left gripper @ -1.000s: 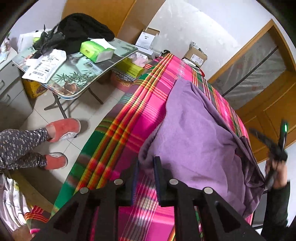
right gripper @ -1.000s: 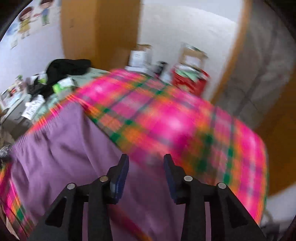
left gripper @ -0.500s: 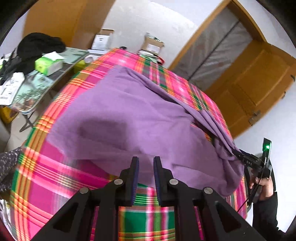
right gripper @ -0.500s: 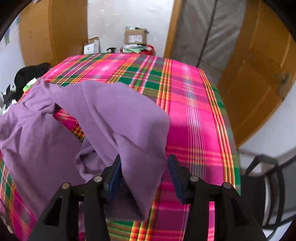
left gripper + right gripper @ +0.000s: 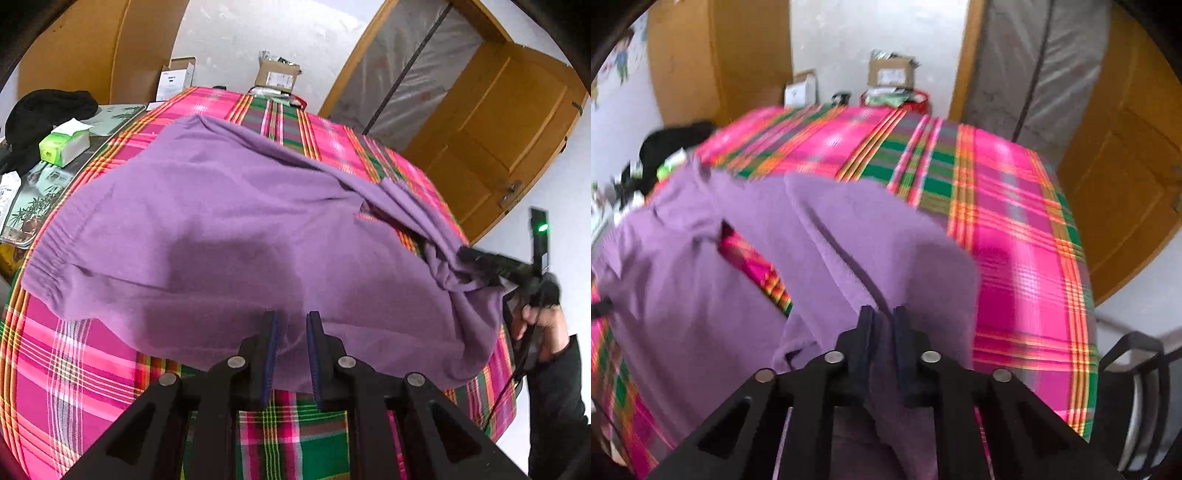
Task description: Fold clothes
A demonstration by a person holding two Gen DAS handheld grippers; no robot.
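A plaid cloth [image 5: 92,354] covered the bench, and on it a purple garment [image 5: 221,229] was spread, its elastic waistband toward the left edge and its far end gathered at the right edge. A side table [image 5: 44,184] with a tissue pack [image 5: 64,146] stood beside the bench, apart from the work.

The right gripper [image 5: 884,328] was seen at the bunched end of the garment; its jaws had just been closing, and purple fabric was pinched between them, a fold of it draped over the tips. The left gripper [image 5: 290,332] was held over the near hem, its jaws narrowly parted, and no cloth was seen between them.

The step in hand was judged to be the taking up of the garment for its first fold. For the next move, a hold by the left jaws on the near hem was probably called for, so that both ends could be lifted together and laid flat without twisting.
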